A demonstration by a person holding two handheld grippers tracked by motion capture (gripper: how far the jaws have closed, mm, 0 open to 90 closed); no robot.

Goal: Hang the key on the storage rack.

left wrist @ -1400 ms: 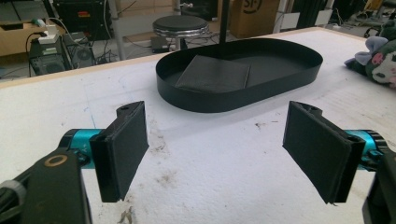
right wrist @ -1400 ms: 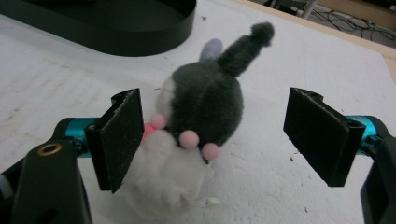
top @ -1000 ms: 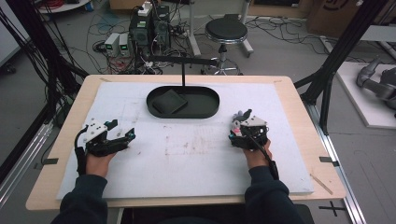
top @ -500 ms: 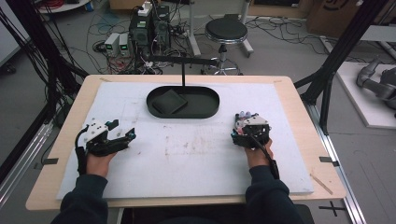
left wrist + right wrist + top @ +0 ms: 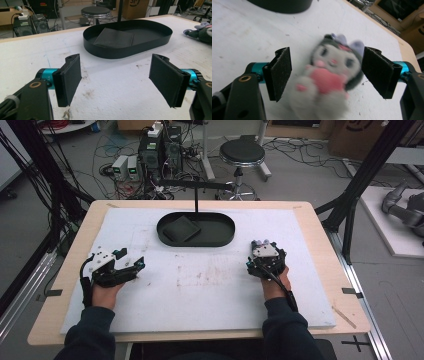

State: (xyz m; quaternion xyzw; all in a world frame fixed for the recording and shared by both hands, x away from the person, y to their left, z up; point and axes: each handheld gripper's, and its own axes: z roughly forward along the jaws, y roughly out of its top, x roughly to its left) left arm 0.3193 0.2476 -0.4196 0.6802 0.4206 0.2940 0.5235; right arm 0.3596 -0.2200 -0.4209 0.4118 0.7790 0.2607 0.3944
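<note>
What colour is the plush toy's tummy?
Pink, on the grey plush toy; the right gripper view shows it best, though blurred.

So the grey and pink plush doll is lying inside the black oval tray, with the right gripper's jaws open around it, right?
Not in the tray. The grey and pink plush doll lies on the white table cover, outside the black oval tray; the right gripper is open around it, as the right gripper view shows.

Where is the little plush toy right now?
The plush toy lies on the white table cover between the open jaws of the right gripper, on the table's right side, just right of the black oval tray.
</note>
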